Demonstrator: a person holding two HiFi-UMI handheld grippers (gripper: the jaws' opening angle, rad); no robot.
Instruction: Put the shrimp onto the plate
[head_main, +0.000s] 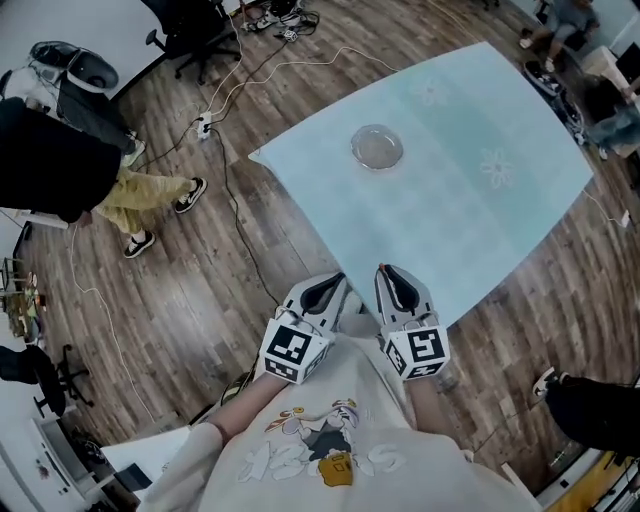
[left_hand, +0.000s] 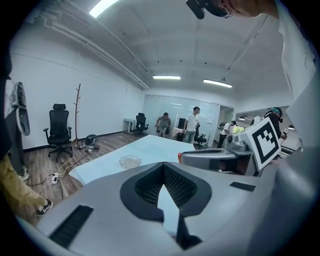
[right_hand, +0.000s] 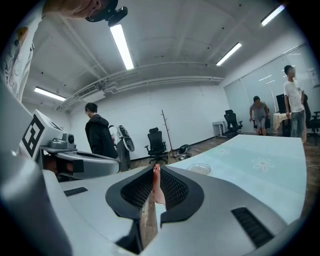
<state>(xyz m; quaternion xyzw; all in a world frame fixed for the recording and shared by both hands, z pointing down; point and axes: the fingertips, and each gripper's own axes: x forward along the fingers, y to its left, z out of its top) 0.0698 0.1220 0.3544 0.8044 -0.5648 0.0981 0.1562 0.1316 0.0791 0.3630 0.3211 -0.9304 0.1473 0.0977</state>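
Note:
A clear glass plate (head_main: 377, 147) stands on the pale blue table (head_main: 470, 210), far from me; it shows small in the left gripper view (left_hand: 130, 161) and the right gripper view (right_hand: 198, 169). Both grippers are held close to my chest, over the table's near corner. My right gripper (head_main: 395, 282) is shut on a pinkish-orange shrimp (right_hand: 157, 189), a thin strip pinched between its dark pads. My left gripper (head_main: 330, 288) is shut with its tips touching (left_hand: 163, 167) and holds nothing.
A person in black (head_main: 45, 150) stands left of the table, with office chairs (head_main: 195, 35) and cables with a power strip (head_main: 203, 125) on the wooden floor. More people (head_main: 560, 25) are beyond the table's far right corner. A dark shoe (head_main: 590, 405) is at my right.

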